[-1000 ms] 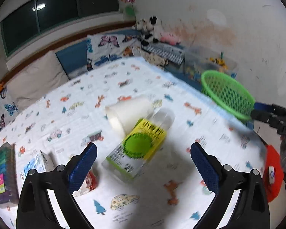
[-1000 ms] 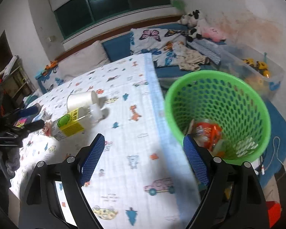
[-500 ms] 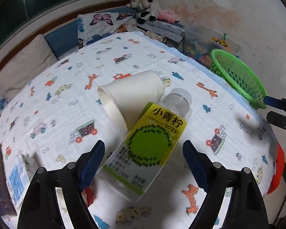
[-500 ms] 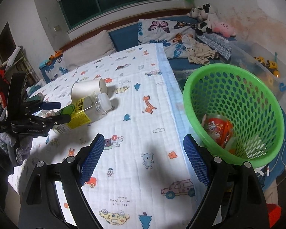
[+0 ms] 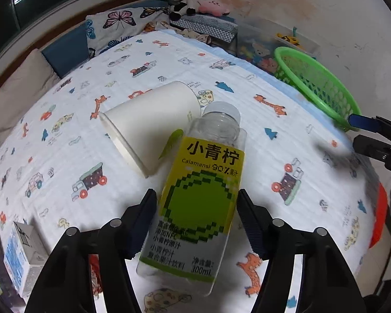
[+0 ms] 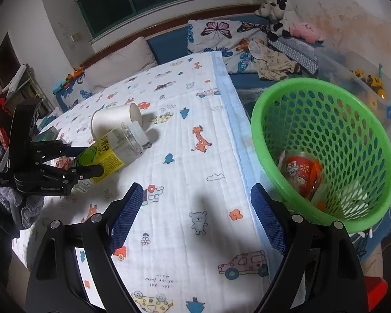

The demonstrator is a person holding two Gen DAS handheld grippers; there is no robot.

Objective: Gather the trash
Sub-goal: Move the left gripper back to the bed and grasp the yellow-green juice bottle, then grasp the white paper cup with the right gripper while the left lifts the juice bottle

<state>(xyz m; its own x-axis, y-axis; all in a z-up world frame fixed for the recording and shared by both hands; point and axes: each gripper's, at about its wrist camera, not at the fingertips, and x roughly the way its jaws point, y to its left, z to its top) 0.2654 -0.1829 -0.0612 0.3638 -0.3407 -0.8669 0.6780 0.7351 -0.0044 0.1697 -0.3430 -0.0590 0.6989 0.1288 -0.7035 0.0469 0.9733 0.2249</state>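
A clear plastic bottle [image 5: 200,195] with a yellow-green label lies on the patterned bed sheet, its cap against a white paper cup [image 5: 146,125] lying on its side. My left gripper [image 5: 196,208] is shut on the bottle, a finger pressed to each side of the label. The right wrist view shows the same grip on the bottle [image 6: 109,154] beside the cup [image 6: 114,117]. My right gripper [image 6: 196,208] is open and empty over the sheet, left of the green mesh basket [image 6: 323,154], which holds a red cup [image 6: 299,177] and wrappers.
A small white and blue carton [image 5: 23,258] and a red wrapper [image 5: 93,268] lie at the left gripper's lower left. Pillows [image 6: 216,34], stuffed toys [image 6: 281,15] and a clear toy bin [image 6: 365,78] line the far wall. The basket [image 5: 318,88] stands off the bed's right edge.
My left gripper moved forward and down onto the bottle and its jaws closed from wide open to touching the label. My right gripper stayed open and shifted slightly left of the basket.
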